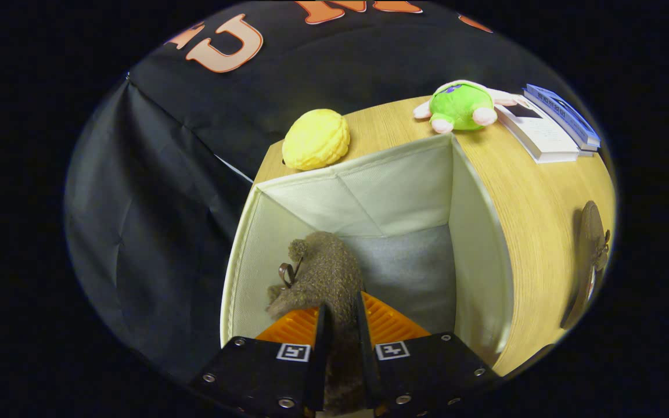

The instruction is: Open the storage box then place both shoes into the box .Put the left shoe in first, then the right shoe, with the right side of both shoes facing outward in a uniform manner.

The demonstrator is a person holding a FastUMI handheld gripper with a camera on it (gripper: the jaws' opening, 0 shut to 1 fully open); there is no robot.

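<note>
Gripper [340, 325]: both fingers clamped on fuzzy brown shoe [320, 273], hanging inside open storage box [363, 174]. Soft, light, probably compressible; a hold at its upper edge seems secure.

Shoe [323, 273] between tongs [339, 325], inside box [479, 255] (on table [543, 203]); toys, books behind

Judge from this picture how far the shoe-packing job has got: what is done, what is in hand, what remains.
Done: the storage box stands open, its floor bare. In hand: the gripper is shut on a brown fuzzy shoe, held over the box's opening, not yet set down. Left: releasing it inside, then fetching the second shoe, which lies on the wooden table beside the box.
</note>
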